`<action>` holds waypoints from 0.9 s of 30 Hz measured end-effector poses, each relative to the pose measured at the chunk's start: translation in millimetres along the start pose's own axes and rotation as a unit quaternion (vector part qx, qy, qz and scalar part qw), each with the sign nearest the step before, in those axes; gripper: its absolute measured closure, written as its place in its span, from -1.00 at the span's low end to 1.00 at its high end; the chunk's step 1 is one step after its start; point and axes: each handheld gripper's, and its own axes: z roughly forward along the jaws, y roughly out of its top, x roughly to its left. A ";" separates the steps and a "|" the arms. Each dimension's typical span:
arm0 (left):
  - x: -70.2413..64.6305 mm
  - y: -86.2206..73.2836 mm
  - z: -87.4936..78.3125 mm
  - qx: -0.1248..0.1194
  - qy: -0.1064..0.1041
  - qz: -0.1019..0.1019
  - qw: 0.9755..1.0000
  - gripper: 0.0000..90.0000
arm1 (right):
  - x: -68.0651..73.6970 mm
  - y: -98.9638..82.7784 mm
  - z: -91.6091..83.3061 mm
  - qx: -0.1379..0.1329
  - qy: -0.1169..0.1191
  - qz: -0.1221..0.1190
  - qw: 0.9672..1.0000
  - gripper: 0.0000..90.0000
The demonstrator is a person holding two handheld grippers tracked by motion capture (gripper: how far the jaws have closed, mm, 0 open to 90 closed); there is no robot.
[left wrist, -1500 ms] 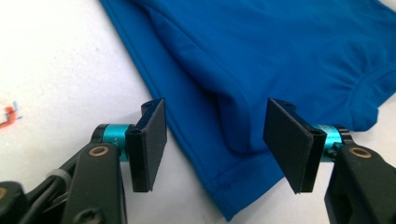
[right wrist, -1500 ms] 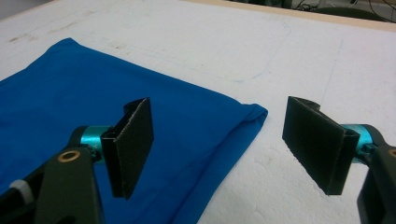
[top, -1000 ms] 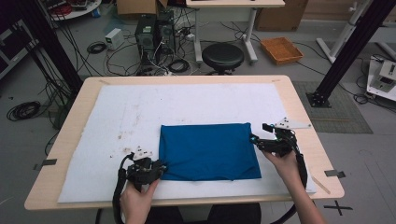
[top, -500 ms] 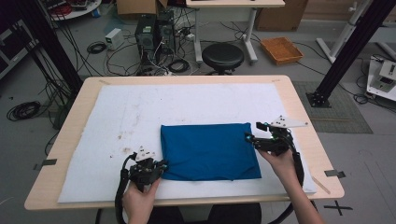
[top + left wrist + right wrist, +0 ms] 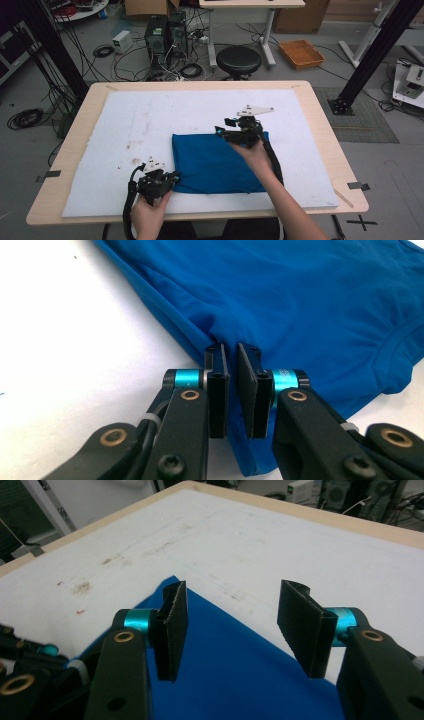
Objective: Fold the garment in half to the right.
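A blue folded cloth lies flat on the white mat, near the table's front. My left gripper sits at the cloth's near-left corner. In the left gripper view its jaws are shut on the folded edge of the cloth, which bunches up between the pads. My right gripper hovers over the cloth's far edge and points left. Its jaws stand open and have just been closing, with nothing between them; the cloth lies below.
The mat covers most of the wooden table and has brown stains left of the cloth. A black stool and computer cases with cables stand on the floor beyond the far edge.
My right gripper has moved left from the cloth's right edge to over its far edge, and its jaws have narrowed. The left gripper has stayed at the near-left corner.
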 end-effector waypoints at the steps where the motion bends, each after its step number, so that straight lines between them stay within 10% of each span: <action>1: 0.2 0.0 0.0 0.000 0.000 -0.001 1.000 0.84 | 3.6 3.7 9.1 0.005 0.002 -0.005 1.000 0.10; 15: 1.2 -0.4 0.3 0.000 -0.007 -0.002 1.000 0.84 | 38.5 27.7 132.5 0.118 0.025 -0.026 0.992 0.41; 27: 2.6 -0.1 0.7 0.003 -0.012 -0.003 1.000 0.84 | 47.8 22.8 173.2 0.160 0.020 -0.029 0.987 0.52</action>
